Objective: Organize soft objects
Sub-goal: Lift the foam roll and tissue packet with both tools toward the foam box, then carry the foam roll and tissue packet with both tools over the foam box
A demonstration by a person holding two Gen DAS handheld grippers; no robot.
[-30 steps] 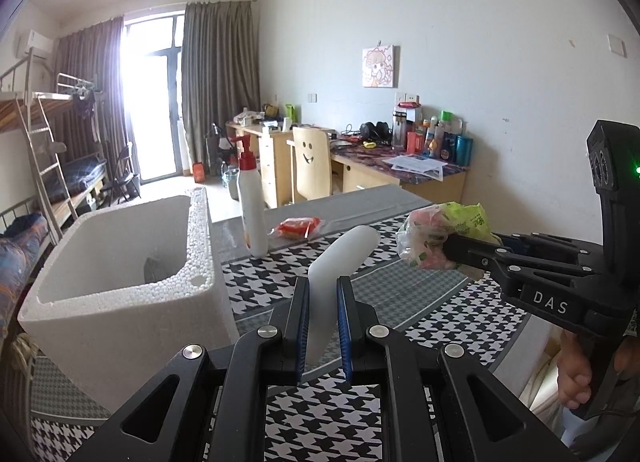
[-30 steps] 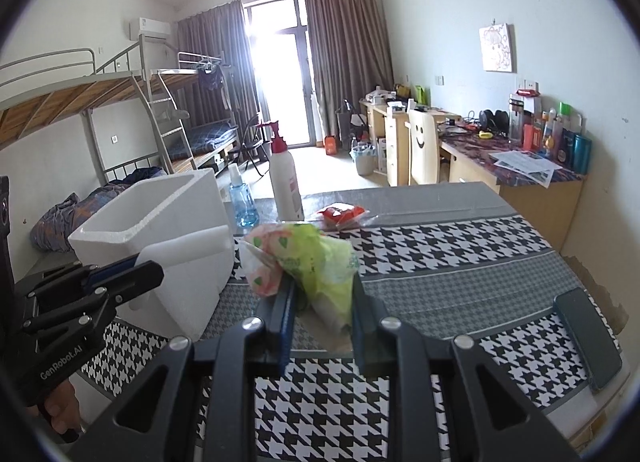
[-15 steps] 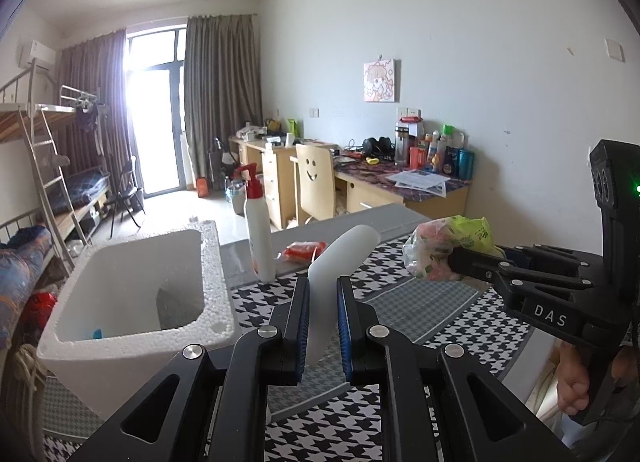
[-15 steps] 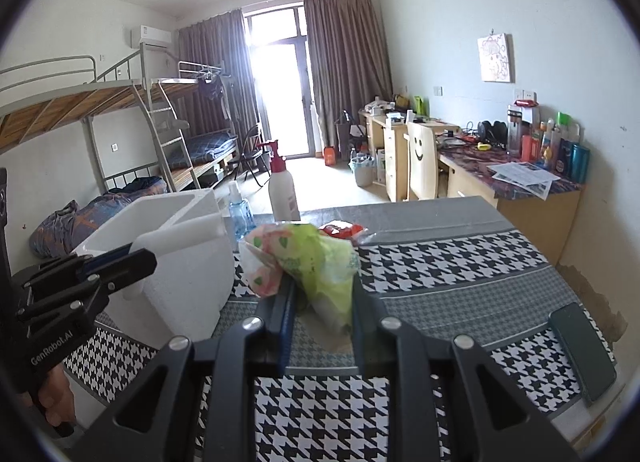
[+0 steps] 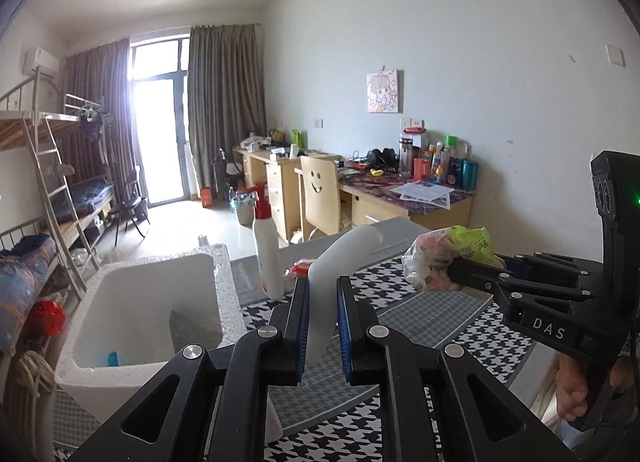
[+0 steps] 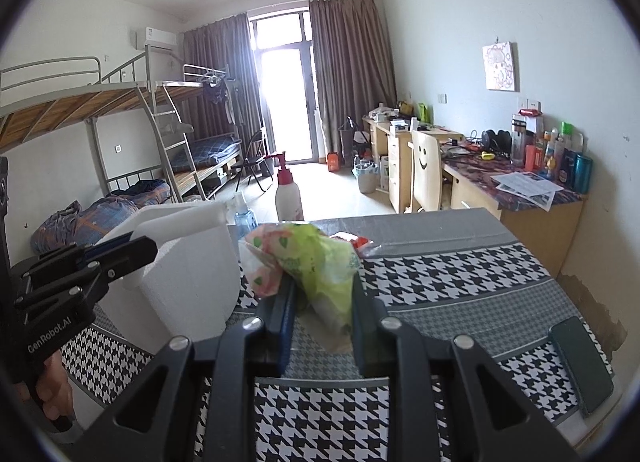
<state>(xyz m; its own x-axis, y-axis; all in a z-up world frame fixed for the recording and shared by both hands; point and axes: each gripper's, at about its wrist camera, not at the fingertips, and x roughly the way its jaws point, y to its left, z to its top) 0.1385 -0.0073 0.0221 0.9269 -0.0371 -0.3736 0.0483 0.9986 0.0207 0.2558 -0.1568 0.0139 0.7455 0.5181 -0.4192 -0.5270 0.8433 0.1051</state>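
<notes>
Blue scrap (image 5: 112,358) inside foam box (image 5: 224,282) only in left view; left jaws clamping white sponge (image 5: 340,258), right jaws green bag (image 6: 320,266).

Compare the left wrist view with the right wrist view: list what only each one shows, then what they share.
Only the left wrist view shows the inside of the foam box, with a small blue item on its floor.

Only the right wrist view shows the dark phone near the table's right edge and a small clear bottle behind the box.

Both show the white foam piece in the left tongs, the crumpled plastic bag in the right tongs, and the pump bottle.
</notes>
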